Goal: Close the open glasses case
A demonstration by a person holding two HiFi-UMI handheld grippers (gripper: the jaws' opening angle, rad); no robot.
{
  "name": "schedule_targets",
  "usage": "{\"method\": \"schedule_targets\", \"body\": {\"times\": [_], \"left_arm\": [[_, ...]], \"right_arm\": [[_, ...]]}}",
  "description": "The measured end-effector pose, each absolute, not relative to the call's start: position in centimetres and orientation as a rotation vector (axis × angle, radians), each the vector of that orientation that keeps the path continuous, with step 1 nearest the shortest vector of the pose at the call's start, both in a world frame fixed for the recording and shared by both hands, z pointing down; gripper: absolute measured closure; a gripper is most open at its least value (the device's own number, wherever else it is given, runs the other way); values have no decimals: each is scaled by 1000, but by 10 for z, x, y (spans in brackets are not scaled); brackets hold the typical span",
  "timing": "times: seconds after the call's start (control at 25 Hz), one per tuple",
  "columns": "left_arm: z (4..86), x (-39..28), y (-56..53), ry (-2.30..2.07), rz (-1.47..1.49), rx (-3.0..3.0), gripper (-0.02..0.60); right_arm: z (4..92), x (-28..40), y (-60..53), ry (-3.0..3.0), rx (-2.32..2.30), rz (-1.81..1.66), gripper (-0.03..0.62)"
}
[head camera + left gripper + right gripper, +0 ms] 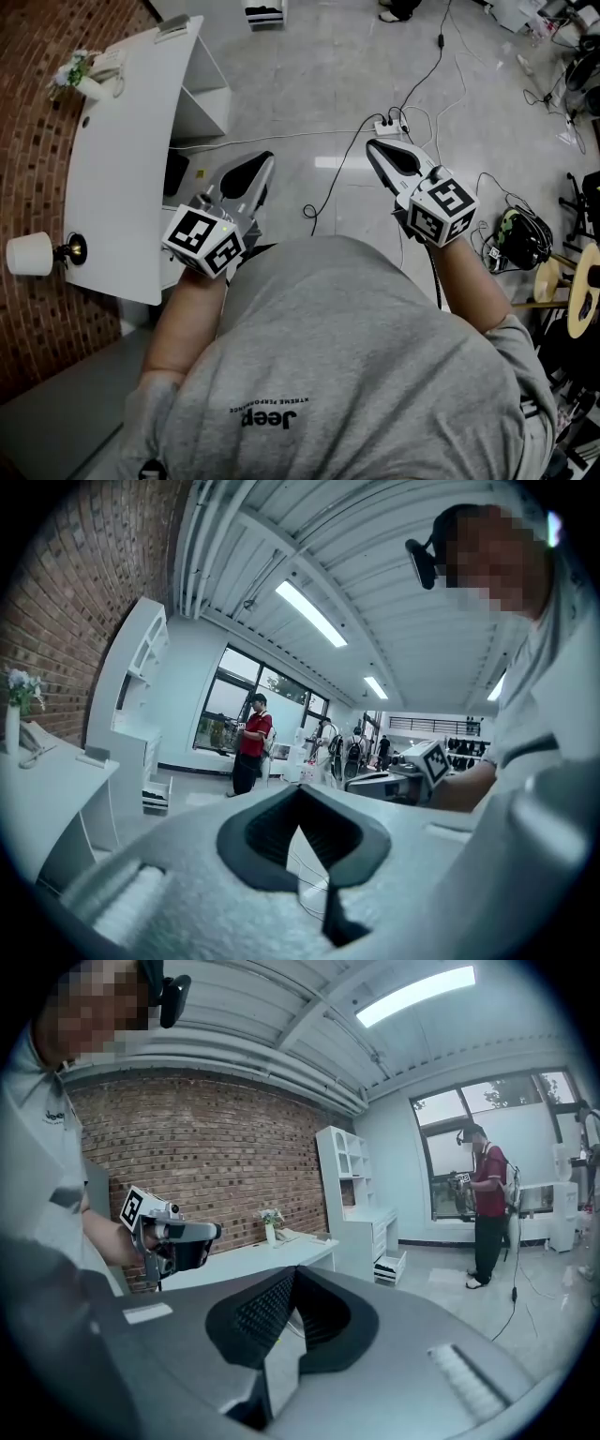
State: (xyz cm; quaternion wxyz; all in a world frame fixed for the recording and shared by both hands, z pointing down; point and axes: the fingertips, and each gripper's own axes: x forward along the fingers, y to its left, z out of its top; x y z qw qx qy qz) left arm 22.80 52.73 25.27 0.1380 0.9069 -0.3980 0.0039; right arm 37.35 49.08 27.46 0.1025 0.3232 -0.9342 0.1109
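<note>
**Head view:** both forearms reach forward over a glossy grey floor (319, 66), one claw per hand. The left claw (265, 161) has a white shell and black ribbed pads; tips together, empty. The right claw (373, 147) is the same build, tips together, empty. Each has a marker cube (202, 239) at its rear. A white bench (122, 178) with a curved edge runs along the brick wall (33, 141) at left. On it are a vase (80, 77) with flowers, a white lamp (30, 253), and a small grey thing (174, 28) at the far end. It is too small to tell if that is the glasses case. Neither claw touches the bench. Cables (427, 66) and a power strip (391, 125) lie on the floor.

**Left gripper view:** pads meet at the tip, with nothing in the diamond-shaped gap behind. The claw points about level into the room. A white shelf unit (131, 686) stands at left, and a person in a red top (251, 747) stands by the windows.

**Right gripper view:** jaws are closed with nothing between them. The left claw shows across at left, in front of the brick. A strip light (412, 996) is overhead.
</note>
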Motion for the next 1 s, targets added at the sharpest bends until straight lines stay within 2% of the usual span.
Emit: {"method": "schedule_targets", "body": {"times": [0.32,1.0], "left_arm": [[261,205,475,-1136,8,2627,584],[269,75,223,-748,94,2753,584]], "right_arm": [[284,358,442,-2747,994,345,585],[266,221,212,-2661,1344,360,585]]}}
